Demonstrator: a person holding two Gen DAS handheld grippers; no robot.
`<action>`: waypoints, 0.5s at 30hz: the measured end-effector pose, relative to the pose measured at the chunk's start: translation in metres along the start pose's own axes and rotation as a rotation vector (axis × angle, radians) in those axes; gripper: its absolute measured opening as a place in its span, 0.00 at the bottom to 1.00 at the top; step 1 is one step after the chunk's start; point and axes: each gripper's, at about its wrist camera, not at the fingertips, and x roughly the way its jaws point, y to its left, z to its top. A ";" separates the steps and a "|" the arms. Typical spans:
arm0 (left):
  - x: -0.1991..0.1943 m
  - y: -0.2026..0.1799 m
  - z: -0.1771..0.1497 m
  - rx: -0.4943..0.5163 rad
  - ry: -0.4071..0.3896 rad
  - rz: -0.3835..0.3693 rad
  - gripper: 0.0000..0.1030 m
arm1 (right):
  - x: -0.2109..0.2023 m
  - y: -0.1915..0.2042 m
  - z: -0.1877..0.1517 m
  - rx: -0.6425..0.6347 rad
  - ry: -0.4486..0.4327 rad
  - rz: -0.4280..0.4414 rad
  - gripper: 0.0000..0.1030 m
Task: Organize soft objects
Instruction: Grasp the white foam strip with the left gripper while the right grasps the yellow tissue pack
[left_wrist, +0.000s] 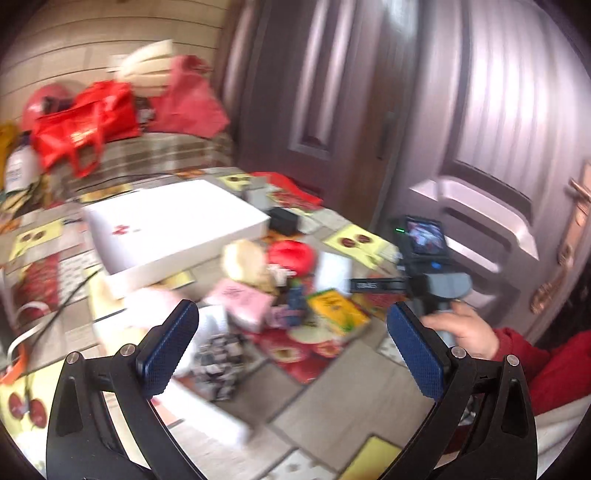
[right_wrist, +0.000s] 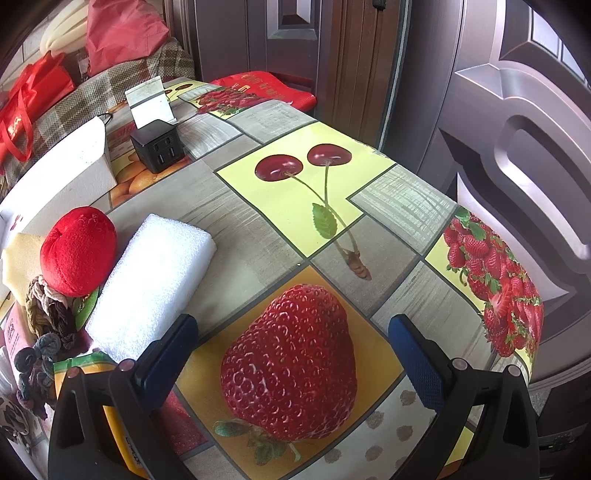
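A pile of soft things lies mid-table: a red plush ball (left_wrist: 291, 254) (right_wrist: 77, 251), a white foam block (right_wrist: 151, 284) (left_wrist: 334, 271), a yellow sponge (right_wrist: 20, 258), a pink pack (left_wrist: 240, 301), hair scrunchies (right_wrist: 48, 314) and a black-and-white cloth (left_wrist: 221, 360). The left wrist view is blurred. My left gripper (left_wrist: 291, 354) is open and empty above the pile's near side. My right gripper (right_wrist: 291, 362) is open and empty over the printed strawberry, right of the foam block. The right gripper body (left_wrist: 424, 273) shows in the left view, held by a hand.
A large white box (left_wrist: 173, 229) (right_wrist: 62, 177) lies at the table's back left. A black charger cube (right_wrist: 159, 146) and a small mirror (right_wrist: 149, 101) stand behind the pile. Red bags (left_wrist: 85, 125) sit on a checked sofa beyond. A brown door (right_wrist: 517, 147) stands close on the right.
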 end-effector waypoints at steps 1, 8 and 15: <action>-0.003 0.009 -0.002 -0.021 0.001 0.020 1.00 | 0.000 0.000 0.000 -0.001 0.000 -0.001 1.00; -0.021 0.053 -0.040 -0.104 0.013 0.145 1.00 | -0.004 -0.002 -0.001 -0.010 -0.008 0.024 1.00; -0.005 0.046 -0.064 -0.063 0.169 0.156 1.00 | -0.038 -0.034 -0.007 0.100 -0.167 0.267 1.00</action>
